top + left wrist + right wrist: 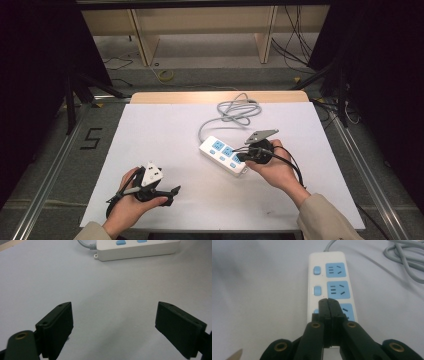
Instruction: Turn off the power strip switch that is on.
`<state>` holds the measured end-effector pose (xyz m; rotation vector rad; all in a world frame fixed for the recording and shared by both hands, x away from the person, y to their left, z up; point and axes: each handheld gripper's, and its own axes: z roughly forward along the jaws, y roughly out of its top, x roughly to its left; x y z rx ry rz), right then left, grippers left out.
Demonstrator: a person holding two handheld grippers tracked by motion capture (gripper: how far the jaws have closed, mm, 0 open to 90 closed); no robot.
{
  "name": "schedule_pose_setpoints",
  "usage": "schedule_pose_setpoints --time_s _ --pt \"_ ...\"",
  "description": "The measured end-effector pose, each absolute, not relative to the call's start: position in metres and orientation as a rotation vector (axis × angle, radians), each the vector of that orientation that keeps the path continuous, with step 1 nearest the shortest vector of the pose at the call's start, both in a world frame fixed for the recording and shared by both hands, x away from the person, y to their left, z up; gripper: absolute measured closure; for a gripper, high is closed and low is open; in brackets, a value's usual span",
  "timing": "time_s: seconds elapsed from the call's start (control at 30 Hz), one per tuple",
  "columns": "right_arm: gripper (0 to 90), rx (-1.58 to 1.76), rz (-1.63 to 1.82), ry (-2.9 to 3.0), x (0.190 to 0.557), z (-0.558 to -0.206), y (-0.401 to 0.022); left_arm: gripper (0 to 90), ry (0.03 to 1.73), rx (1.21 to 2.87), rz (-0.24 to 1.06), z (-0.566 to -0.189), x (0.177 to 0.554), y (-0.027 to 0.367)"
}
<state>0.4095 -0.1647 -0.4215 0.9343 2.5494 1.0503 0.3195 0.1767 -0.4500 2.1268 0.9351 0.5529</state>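
Note:
A white power strip [223,154] with blue sockets and blue switches lies slanted at the middle of the white table [165,145]. My right gripper [241,157], held in a hand, is shut with nothing between its jaws. In the right gripper view its tips [328,302] hang over the strip [332,280] at its near end, between the nearest switch [315,311] and the nearest socket. Whether they touch the strip I cannot tell. My left gripper [174,190] rests at the front left, open and empty [115,315], pointing toward the strip [140,250].
The strip's grey cable [235,112] lies coiled behind it near the table's far edge and shows at the top right of the right gripper view [404,255]. Bare white tabletop lies between the two grippers. Shelving and loose cables stand on the floor beyond the table.

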Motion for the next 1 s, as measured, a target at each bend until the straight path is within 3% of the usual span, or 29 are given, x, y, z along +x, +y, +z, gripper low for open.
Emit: schedule_pose_setpoints --time_s 1.0 --pt "90.0 0.950 0.957 2.613 0.438 -0.427 -0.133 15.0 0.933 2.126 0.551 -0.450 0.319 0.177"
